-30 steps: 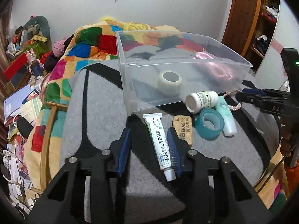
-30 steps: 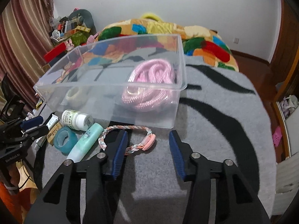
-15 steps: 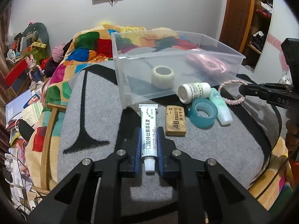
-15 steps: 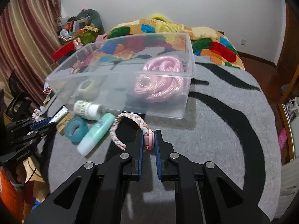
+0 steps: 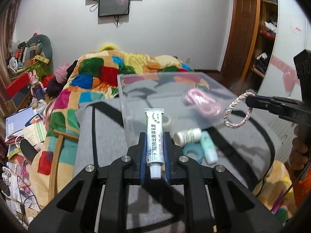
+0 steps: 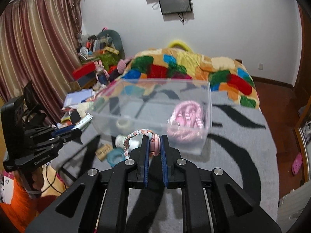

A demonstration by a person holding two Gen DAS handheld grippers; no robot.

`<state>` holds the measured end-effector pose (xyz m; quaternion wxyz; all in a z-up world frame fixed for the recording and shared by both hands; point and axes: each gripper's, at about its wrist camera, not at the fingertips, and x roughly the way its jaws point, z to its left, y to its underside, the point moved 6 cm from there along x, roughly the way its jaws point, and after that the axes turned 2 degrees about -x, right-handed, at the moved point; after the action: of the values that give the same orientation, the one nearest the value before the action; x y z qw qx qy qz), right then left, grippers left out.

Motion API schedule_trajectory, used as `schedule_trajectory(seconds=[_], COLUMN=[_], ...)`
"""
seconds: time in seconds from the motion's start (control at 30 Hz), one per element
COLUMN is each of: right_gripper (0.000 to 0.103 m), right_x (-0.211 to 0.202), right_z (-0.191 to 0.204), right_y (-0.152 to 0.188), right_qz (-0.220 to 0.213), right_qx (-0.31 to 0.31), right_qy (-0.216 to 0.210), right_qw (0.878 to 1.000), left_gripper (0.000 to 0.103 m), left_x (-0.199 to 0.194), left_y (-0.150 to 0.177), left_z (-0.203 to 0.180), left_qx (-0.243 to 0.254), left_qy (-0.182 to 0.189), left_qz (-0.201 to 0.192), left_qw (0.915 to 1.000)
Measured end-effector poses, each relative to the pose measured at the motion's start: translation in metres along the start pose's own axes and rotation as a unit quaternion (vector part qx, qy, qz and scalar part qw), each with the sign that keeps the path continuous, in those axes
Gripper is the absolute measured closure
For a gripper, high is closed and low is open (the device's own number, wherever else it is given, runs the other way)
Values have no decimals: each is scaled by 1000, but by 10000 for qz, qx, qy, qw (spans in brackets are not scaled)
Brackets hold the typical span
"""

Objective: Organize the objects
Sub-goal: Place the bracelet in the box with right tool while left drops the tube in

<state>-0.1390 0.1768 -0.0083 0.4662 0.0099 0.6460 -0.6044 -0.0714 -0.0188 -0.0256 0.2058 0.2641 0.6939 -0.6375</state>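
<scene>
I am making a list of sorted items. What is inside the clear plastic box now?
The clear plastic box holds a pink coiled rope and a whitish tape roll. Nothing else shows inside.

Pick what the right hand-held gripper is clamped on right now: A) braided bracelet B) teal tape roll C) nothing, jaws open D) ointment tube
A. The right hand-held gripper is shut on the braided bracelet, lifted clear of the gray blanket, while the ointment tube sits in the left hand-held gripper.
</scene>
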Motion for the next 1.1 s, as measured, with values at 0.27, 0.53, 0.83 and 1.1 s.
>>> schedule_trajectory(seconds=[0.27,0.53,0.83,1.1], right_gripper=[93,93,93,68], right_x=[7,45,101,109], right_z=[0,-11,-14,-7], right_y=[-30,-51,-42,-26], right_qz=[-223,-104,511,946], right_qx=[51,272,364,61], right_qy=[72,96,65,114], right_qw=[9997,9995,9980,9954], left_gripper=[88,88,88,85], left_x=[6,33,75,82], left_y=[-35,-59,-64,-60], left_z=[0,8,16,15], left_qx=[-79,-235,-426,-431], left_qy=[6,-10,-27,117], left_qz=[-238,-169,227,351], left_qw=[9997,9996,9988,9984])
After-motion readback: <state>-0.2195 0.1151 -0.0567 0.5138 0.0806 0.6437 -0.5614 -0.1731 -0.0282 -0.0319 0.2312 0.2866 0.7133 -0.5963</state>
